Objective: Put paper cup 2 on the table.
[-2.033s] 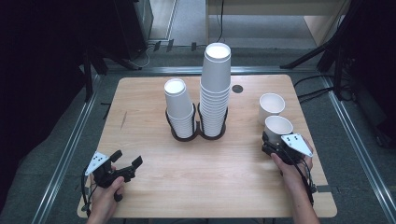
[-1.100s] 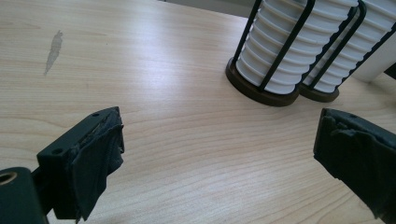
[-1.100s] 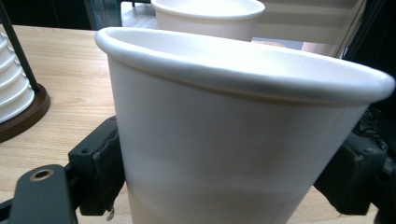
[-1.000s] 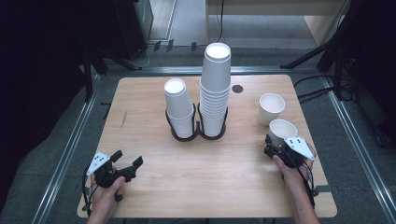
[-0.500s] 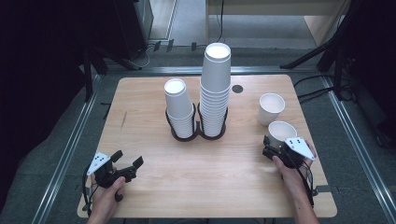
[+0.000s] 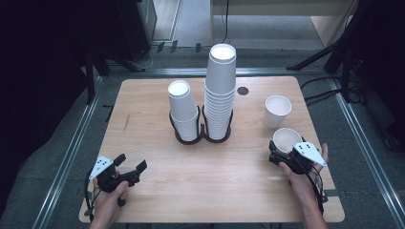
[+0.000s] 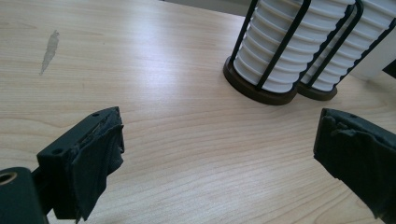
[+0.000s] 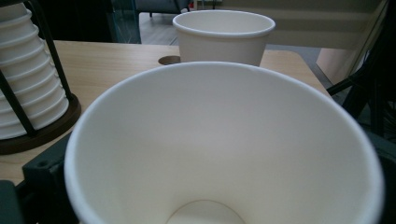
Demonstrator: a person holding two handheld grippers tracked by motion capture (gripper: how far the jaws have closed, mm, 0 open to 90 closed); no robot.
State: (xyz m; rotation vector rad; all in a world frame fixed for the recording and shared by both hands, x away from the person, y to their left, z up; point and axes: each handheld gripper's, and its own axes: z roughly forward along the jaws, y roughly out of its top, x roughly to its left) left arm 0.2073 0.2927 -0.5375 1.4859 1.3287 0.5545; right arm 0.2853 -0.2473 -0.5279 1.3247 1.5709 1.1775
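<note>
- High view lays out the whole pale wooden table (image 6: 157, 100): my right gripper (image 6: 282, 153) sits at the near right, up against a white paper cup (image 6: 286, 139) standing upright with its mouth open, and a second white paper cup (image 6: 277, 110) stands just beyond it, a little apart.
- High view also gives the two black wire cup holders (image 6: 201, 136) at the middle of the table, side by side and touching, the left one with a short stack of white paper cups (image 6: 182, 109) and the right one with a tall stack of white paper cups (image 6: 220, 86).
- My left gripper (image 6: 128, 169) rests at the near left, well apart from the holders, jaws spread and nothing between them.
- Left gripper view adds what the high view cannot: the torn black padding on both jaws, bare wood between them, the ribbed rims of the stacked cups behind the wire bars, and a pale scuff mark (image 7: 49, 49) on the wood.
- Right gripper view looks straight down into the near cup, to the round seam of its floor; its rim spreads across between my jaws, which have just been opening and now stand wide on either side.
- From this low view the second cup rises right behind the near one's rim, with a small dark round hole in the tabletop (image 8: 169, 60) beside it.
</note>
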